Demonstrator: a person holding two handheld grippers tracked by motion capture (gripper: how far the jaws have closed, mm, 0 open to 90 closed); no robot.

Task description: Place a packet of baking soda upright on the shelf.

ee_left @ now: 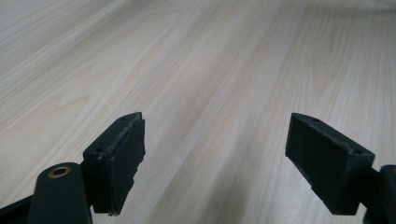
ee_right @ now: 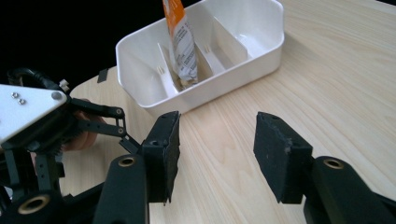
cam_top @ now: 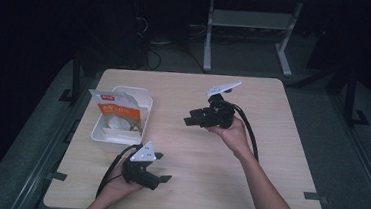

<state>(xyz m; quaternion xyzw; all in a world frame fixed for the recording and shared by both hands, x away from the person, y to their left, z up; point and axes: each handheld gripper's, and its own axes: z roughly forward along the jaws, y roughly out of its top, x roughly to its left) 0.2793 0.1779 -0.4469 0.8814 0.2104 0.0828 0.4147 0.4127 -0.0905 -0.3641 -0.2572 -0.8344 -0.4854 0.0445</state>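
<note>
Resting near the table's (cam_top: 271,141) front edge toward its left corner, the left gripper (cam_top: 160,180) is held low over the pale wood-grain top, jaws spread wide and empty; its own view shows two blunt black pads (ee_left: 122,163) with worn edges over bare laminate. Farther in, near the table's centre, the right gripper (cam_top: 192,119) is held above the surface, jaws likewise parted and holding nothing. Two grippers, each topped by a grey triangular plate (cam_top: 144,153), trail black cables. Toward the left edge stands one white rectangular plastic tray (cam_top: 102,134) with rounded corners. The right gripper view reveals its thin inner dividers (ee_right: 163,70), forming several compartments, and one orange-and-white pouch (ee_right: 181,42) standing upright in a middle compartment; the high view adds pale contents beside it that cannot be identified.
</note>
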